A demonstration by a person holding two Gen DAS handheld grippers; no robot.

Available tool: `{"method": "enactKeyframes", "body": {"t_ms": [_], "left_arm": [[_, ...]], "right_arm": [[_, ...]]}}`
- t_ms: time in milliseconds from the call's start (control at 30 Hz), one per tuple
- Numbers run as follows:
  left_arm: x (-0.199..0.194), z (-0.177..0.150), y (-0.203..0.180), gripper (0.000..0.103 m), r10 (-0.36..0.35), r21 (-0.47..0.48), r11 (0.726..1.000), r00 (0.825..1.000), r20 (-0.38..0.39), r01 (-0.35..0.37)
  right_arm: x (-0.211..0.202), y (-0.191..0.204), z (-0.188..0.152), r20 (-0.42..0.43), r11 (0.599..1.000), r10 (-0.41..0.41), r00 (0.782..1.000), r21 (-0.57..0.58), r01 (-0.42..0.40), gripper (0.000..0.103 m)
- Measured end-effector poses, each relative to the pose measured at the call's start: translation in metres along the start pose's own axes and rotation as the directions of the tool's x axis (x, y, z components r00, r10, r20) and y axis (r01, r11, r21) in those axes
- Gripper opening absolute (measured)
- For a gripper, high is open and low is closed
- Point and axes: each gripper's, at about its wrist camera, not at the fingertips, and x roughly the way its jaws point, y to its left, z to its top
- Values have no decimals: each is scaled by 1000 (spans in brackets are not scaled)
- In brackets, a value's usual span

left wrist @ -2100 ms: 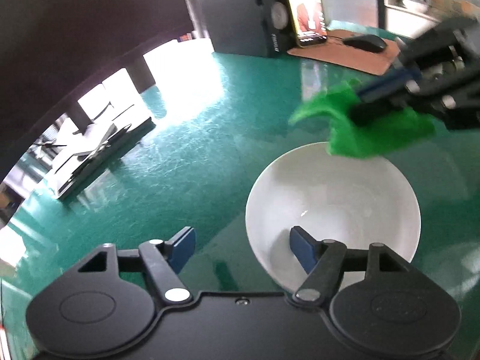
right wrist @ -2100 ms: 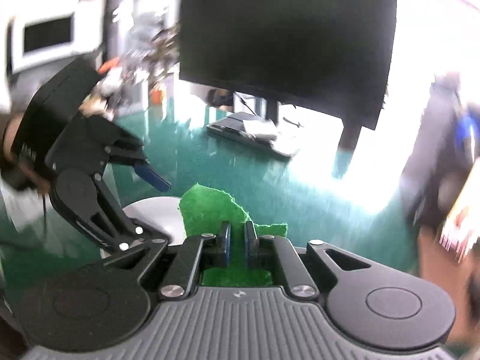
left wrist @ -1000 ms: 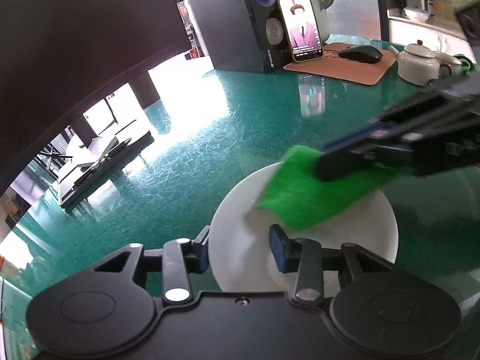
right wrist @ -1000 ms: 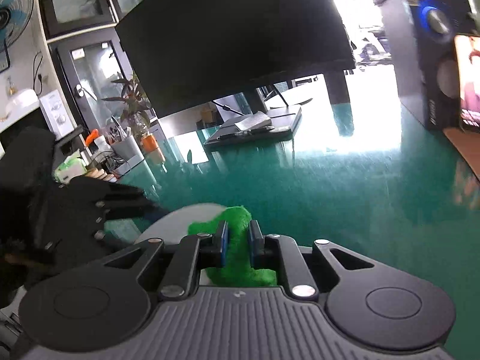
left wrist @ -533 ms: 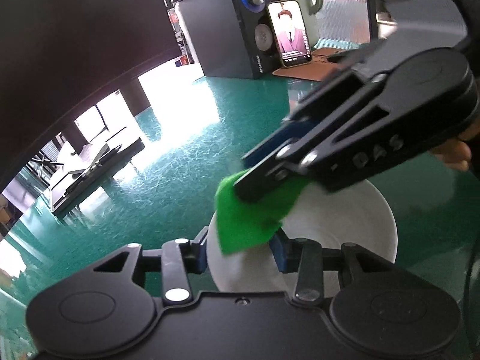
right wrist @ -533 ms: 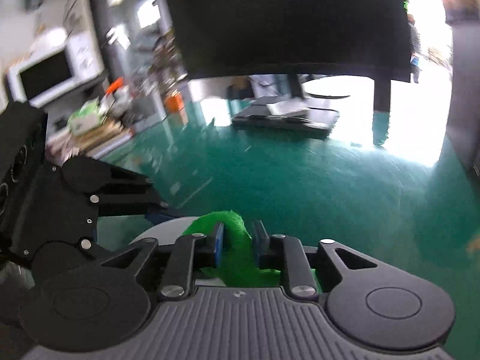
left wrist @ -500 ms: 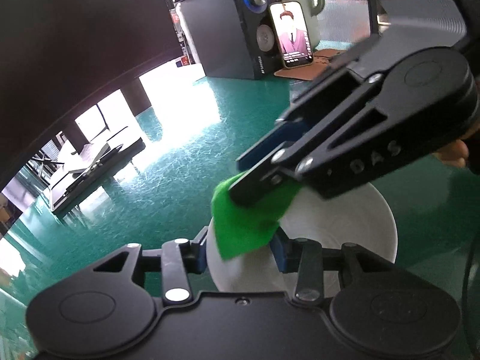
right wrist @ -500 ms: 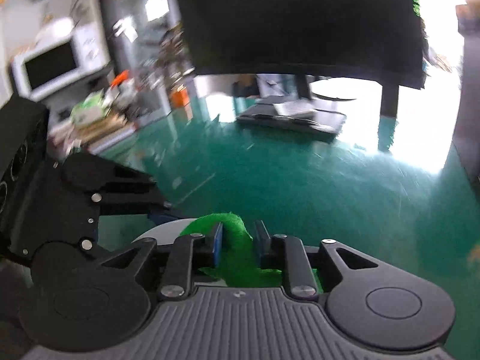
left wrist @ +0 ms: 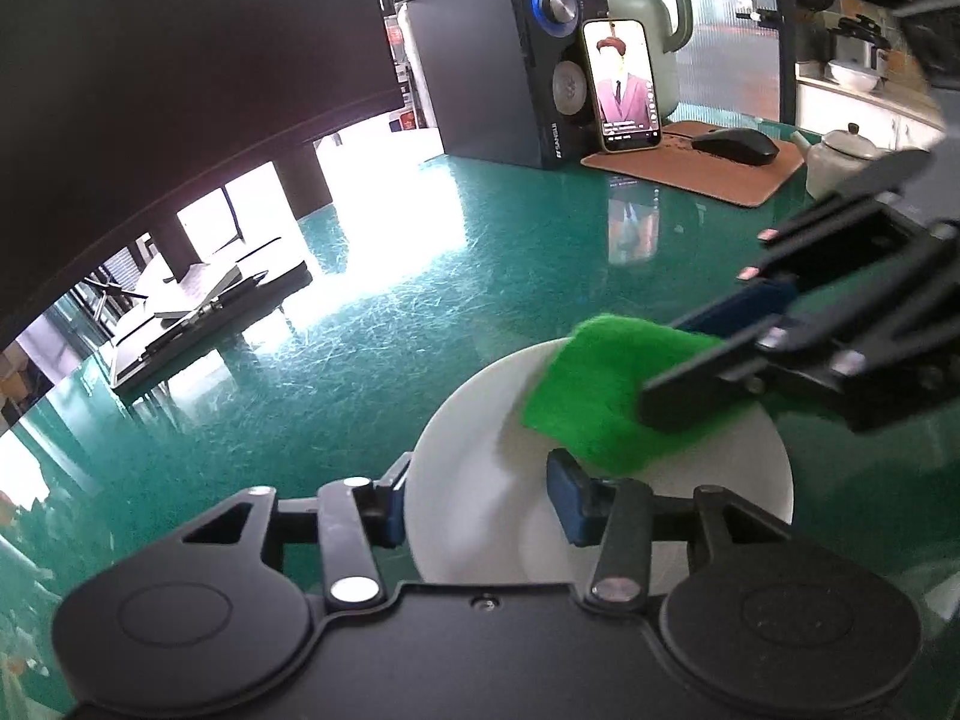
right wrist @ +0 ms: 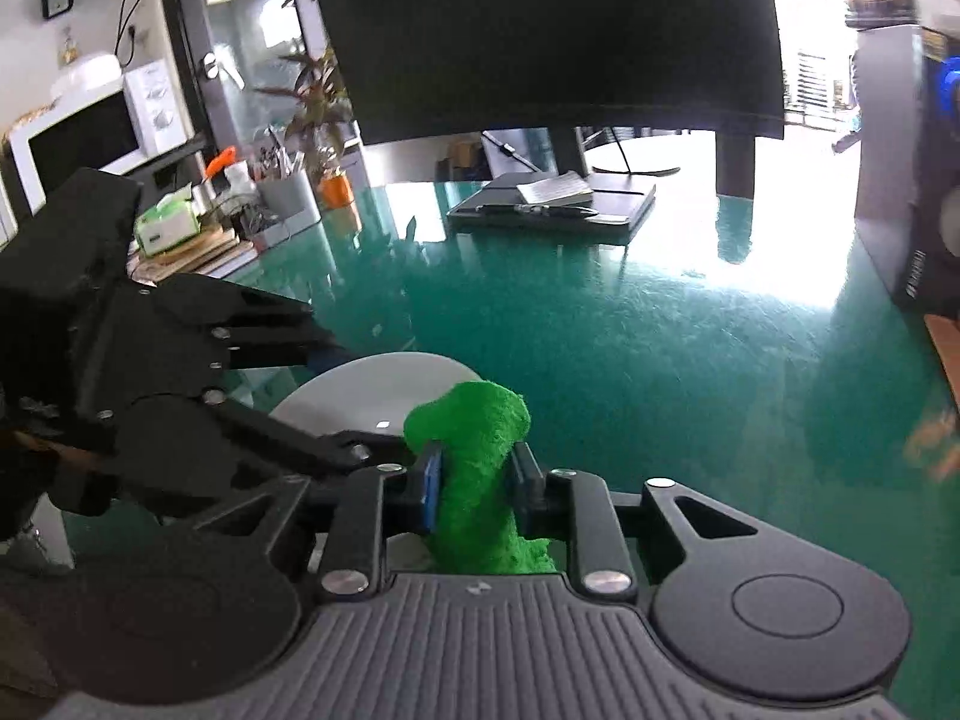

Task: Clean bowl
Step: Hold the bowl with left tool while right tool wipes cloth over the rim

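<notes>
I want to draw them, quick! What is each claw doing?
Left gripper: jaws opening, astride the white bowl's rim.
Right gripper: opening, green cloth between its jaws.

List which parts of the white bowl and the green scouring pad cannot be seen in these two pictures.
- Round white ceramic bowl: in the left wrist view its near rim is hidden behind the left tool.
- Same bowl, right wrist view: mostly covered by both tools.
- Green fibrous scouring pad: its lower end is hidden behind the right tool.
</notes>
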Motion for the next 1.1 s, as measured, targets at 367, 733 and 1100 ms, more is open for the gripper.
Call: {"method": "enactKeyframes", "body": {"t_ms": [367, 733, 1100], "left_arm": [[0, 1, 0, 49, -15, 19, 1000, 1000, 5, 15], [2, 2, 1, 47, 21, -25, 999, 1000, -3, -21], [11, 4, 16, 68, 150, -90, 984, 989, -17, -150]], "right_arm": [[1, -22, -8, 44, 990, 47, 998, 129, -52, 26], [71, -22, 37, -90, 991, 110, 990, -71, -117, 26], [74, -13, 45, -93, 991, 50, 994, -122, -61, 24]]}}
